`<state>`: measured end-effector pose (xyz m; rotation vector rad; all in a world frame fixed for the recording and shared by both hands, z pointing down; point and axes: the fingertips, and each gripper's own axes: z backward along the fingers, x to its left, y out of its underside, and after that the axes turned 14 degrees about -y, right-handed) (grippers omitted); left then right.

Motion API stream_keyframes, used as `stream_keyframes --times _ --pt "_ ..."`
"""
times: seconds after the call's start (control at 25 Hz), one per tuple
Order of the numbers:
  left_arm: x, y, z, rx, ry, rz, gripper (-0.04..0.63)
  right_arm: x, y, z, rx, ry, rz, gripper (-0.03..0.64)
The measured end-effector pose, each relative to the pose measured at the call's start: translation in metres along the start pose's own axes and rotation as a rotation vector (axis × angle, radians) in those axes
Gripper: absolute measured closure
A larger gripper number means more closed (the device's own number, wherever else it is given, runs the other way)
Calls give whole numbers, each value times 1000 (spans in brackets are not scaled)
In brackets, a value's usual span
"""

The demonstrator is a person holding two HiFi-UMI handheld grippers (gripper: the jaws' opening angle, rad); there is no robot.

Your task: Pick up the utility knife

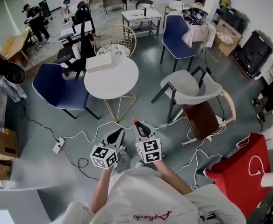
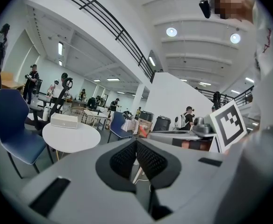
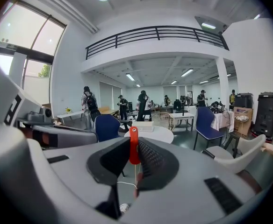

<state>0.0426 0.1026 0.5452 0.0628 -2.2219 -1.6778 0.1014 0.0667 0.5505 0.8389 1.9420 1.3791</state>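
Observation:
The utility knife (image 3: 133, 146) is a thin orange-red piece standing upright between the jaws of my right gripper (image 3: 133, 149), which is shut on it. In the head view its orange tip (image 1: 133, 121) pokes out ahead of the right gripper (image 1: 137, 125). My left gripper (image 2: 136, 147) is beside it, jaws together with nothing between them; the head view shows it (image 1: 119, 133) low in the middle, level with the right one. Both grippers are held out over the grey floor and point toward a round white table (image 1: 115, 83).
A white box (image 1: 99, 62) lies on the round table. A blue chair (image 1: 59, 91) stands to its left and a grey chair (image 1: 189, 88) to its right. White cables and a power strip (image 1: 58, 145) lie on the floor. A red bag (image 1: 237, 174) is at the lower right. People work at desks far back.

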Motion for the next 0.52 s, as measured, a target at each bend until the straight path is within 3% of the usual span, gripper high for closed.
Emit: stream_keyframes --times 0.52 --pt "7 2 2 -1 -8 12 583 4 2 -8 14 -11 3 554"
